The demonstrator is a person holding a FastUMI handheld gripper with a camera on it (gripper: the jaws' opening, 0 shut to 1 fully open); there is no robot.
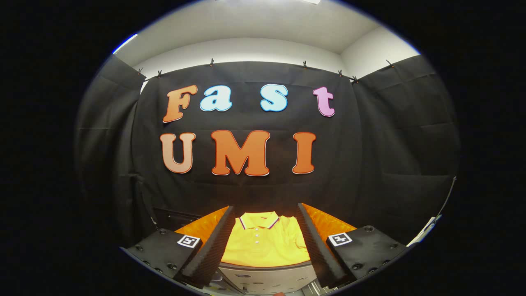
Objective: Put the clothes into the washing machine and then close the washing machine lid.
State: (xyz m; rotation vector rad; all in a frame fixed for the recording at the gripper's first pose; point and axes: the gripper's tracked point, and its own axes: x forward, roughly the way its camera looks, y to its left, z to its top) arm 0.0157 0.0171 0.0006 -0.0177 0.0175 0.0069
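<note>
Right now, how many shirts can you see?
1. A yellow shirt lies folded flat, collar away from the gripper, showing between its open fingers, which don't touch it. More clothes may be hidden behind the fingers.

I see bright ceiling light above, dim dark booth below, sharp focus at centre, strong fisheye bending at edges

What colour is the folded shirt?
Yellow polo shirt, seen in the gripper view, beyond the open tongs.
</note>
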